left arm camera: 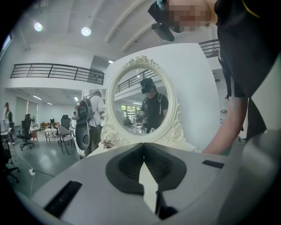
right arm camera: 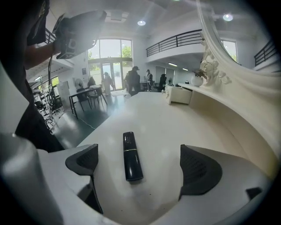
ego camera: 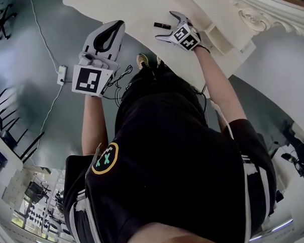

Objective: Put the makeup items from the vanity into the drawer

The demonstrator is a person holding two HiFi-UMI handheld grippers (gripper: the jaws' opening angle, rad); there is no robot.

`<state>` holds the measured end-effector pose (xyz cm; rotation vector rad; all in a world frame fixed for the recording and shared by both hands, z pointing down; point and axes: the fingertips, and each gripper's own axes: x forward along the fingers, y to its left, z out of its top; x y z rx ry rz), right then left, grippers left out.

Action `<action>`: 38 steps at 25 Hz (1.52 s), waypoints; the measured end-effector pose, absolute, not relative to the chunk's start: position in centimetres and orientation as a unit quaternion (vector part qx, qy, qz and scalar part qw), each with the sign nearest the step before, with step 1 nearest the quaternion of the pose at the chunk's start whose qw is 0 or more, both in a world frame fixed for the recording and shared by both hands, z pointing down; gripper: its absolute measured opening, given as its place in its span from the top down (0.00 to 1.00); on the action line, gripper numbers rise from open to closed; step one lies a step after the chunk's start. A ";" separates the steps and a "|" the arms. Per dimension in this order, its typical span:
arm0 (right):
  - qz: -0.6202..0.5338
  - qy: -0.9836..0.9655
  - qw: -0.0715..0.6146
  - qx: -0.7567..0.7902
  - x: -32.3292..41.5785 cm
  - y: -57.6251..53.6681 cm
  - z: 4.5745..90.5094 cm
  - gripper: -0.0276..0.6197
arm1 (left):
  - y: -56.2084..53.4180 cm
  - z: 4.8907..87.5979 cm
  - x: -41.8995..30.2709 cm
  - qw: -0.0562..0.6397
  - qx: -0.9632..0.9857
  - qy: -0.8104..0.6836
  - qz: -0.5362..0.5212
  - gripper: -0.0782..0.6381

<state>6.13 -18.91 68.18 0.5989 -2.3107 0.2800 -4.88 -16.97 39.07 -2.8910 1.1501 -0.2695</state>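
This is a large open-plan workspace, an office or lab hall rather than a home. A mezzanine with a dark railing [left arm camera: 57, 70] runs along white walls under a high ceiling set with round recessed lights [left arm camera: 85, 31]. Desks [right arm camera: 85, 93] and wheeled office chairs [left arm camera: 27, 132] stand on a smooth grey floor [left arm camera: 39, 158], where a power strip [ego camera: 62, 74] and its cables lie. Tall windows [right arm camera: 109, 50] and glass doors brighten the far end, and several people [right arm camera: 133, 80] stand about. The cream vanity [right arm camera: 167, 127] with its ornate oval mirror [left arm camera: 141, 105] stands out in the open hall.
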 end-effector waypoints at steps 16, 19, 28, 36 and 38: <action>0.097 -0.903 0.367 0.203 5.9 -17.9 68.2 0.23 | -16.1 39.1 -5.1 0.011 -0.924 0.373 -0.085 0.86; 0.092 -0.906 0.367 0.191 5.7 -17.7 68.0 0.32 | -16.2 39.0 -5.2 0.013 -0.923 0.375 -0.084 0.86; 0.049 -0.914 0.382 0.131 4.7 -16.0 67.5 0.74 | -15.7 38.8 -5.1 0.013 -0.923 0.376 -0.083 0.86; 0.066 -0.916 0.369 0.143 4.6 -15.9 67.3 0.77 | -15.6 38.7 -5.0 0.014 -0.921 0.379 -0.085 0.86; 0.071 -0.918 0.359 0.151 4.4 -16.0 66.7 0.77 | -15.7 38.7 -5.1 0.014 -0.921 0.381 -0.085 0.86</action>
